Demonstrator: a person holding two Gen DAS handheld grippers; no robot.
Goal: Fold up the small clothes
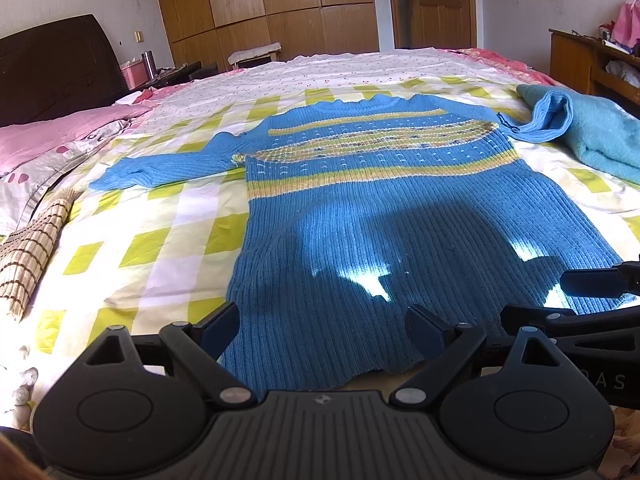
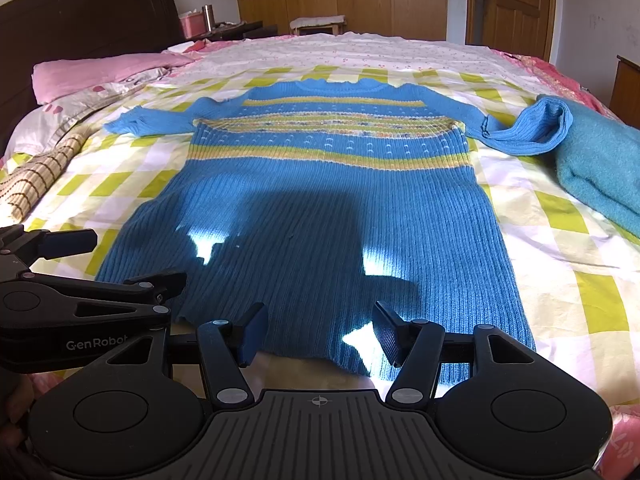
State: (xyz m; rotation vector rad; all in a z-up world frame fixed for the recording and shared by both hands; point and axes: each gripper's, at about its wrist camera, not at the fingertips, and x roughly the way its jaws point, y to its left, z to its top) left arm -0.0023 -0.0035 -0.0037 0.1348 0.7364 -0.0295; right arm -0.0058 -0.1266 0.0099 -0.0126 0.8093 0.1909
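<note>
A small blue knit sweater [image 1: 376,208] with yellow stripes lies flat on the bed, neck away from me, hem toward me; it also fills the right wrist view [image 2: 320,200]. Its left sleeve stretches out to the left and its right sleeve [image 2: 520,132] bends to the right. My left gripper [image 1: 322,334] is open and empty just above the hem's left part. My right gripper [image 2: 320,334] is open and empty above the hem's right part. Each gripper shows at the edge of the other's view.
The bed has a yellow and white checked sheet [image 1: 160,240]. A folded teal garment [image 2: 600,176] lies at the right. Pink pillows [image 1: 60,132] and a woven mat [image 1: 32,256] lie at the left. A dark headboard, wardrobes and a door stand behind.
</note>
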